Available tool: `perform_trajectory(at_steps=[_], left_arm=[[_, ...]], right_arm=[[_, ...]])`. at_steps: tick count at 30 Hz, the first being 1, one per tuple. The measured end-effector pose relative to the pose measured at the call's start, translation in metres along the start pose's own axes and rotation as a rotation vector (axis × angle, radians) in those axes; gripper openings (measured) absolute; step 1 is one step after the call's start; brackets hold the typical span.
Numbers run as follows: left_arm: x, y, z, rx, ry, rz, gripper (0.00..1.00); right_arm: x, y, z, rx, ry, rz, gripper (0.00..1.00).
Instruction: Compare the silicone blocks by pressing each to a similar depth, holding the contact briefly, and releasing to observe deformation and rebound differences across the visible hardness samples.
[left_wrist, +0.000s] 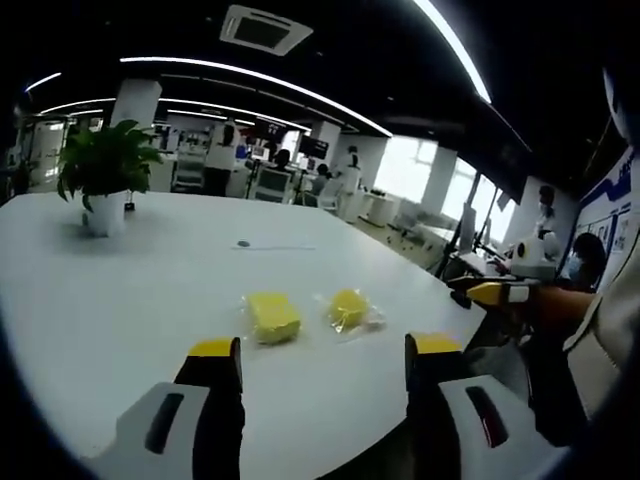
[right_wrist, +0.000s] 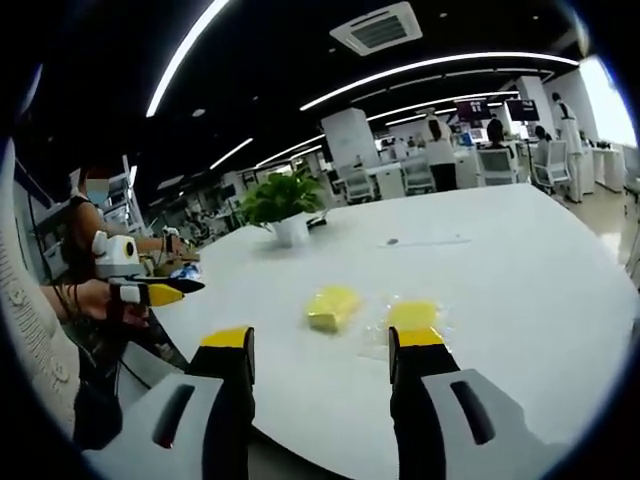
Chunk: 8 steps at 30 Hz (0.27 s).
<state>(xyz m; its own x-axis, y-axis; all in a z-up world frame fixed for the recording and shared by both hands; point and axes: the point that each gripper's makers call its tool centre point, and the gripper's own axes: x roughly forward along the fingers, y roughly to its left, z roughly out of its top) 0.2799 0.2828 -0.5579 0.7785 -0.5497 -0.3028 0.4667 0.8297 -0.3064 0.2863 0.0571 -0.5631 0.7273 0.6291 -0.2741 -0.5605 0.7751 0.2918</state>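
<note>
Yellow silicone blocks, a square block (left_wrist: 272, 317) and a rounder block (left_wrist: 347, 308), lie side by side on the white table (left_wrist: 120, 290), each on clear film. The left gripper (left_wrist: 323, 362) and right gripper (right_wrist: 320, 352) hover short of them, jaws spread, touching nothing. Judged from this, every press remains to be done. A potted plant (left_wrist: 105, 170) stands well beyond.

Counts on the white table (left_wrist: 120, 300)

Two yellow silicone blocks lie on it, each on clear plastic wrap: a squarish one (left_wrist: 272, 317) and a rounder one (left_wrist: 347, 307). One green potted plant in a white pot (left_wrist: 105, 172) stands farther back. One small dark round item (left_wrist: 243, 243) lies mid-table; what it is cannot be told.
</note>
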Motion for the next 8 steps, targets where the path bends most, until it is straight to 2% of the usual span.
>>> perform_trajectory(at_steps=[8], left_arm=[[-0.0009, -0.0018, -0.0038, -0.022, 0.010, -0.009, 0.68]], right_arm=[[0.0017, 0.0007, -0.0018, -0.005, 0.005, 0.004, 0.52]])
